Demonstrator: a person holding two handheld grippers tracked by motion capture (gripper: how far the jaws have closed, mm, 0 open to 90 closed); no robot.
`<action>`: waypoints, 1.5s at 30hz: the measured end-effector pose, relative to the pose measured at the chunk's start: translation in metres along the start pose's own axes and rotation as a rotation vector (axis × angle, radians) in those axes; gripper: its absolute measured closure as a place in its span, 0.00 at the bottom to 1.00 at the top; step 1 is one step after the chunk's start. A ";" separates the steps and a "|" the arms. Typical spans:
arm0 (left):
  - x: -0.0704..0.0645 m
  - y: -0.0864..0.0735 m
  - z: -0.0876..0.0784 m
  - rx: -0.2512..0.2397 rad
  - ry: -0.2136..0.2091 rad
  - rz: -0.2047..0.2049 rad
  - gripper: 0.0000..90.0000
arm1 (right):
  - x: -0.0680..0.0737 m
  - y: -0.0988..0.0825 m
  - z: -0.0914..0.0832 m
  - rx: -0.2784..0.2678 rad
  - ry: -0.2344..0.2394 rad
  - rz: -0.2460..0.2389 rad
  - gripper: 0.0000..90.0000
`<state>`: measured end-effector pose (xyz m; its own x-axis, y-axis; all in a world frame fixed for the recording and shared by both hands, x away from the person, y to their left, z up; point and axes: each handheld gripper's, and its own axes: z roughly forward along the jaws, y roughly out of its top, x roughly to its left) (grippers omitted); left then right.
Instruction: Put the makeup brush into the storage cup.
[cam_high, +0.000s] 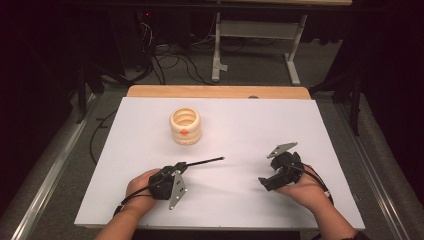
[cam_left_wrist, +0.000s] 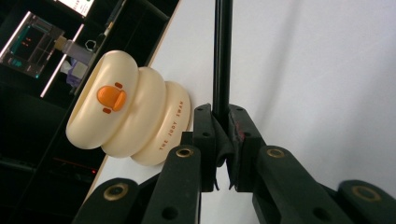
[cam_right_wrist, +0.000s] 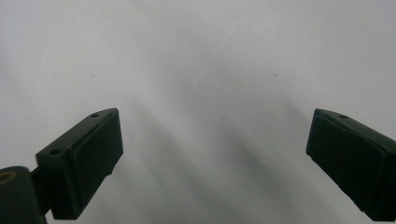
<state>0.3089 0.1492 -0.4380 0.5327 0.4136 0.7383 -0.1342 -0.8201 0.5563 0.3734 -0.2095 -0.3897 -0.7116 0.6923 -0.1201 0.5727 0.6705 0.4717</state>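
Left gripper (cam_high: 186, 166), clenched on one end of a thin black rod (cam_high: 205, 161), holds it low over the white table (cam_high: 300, 125) with the free tip aimed forward and right of the cream ringed holder (cam_high: 185, 126); right gripper (cam_high: 266, 181) hangs released, jaws wide, nothing between them. The rod looks light, stiff and smooth, so it may swivel in the pads; a hold nearer its middle would steady it. The holder stands upright and apparently empty.
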 end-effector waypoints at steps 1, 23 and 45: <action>0.001 0.000 0.000 0.000 -0.003 -0.008 0.93 | -0.001 -0.001 0.000 -0.014 -0.004 0.002 0.06; 0.010 -0.008 0.000 -0.024 -0.047 -0.190 0.93 | -0.006 -0.019 0.006 -0.257 -0.026 0.121 0.05; 0.023 -0.016 0.000 -0.089 -0.129 -0.482 0.93 | 0.002 -0.040 0.011 -0.460 -0.038 0.190 0.05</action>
<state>0.3232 0.1718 -0.4294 0.6501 0.6797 0.3397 0.0843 -0.5088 0.8567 0.3535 -0.2320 -0.4187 -0.5914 0.8061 -0.0224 0.4460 0.3501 0.8238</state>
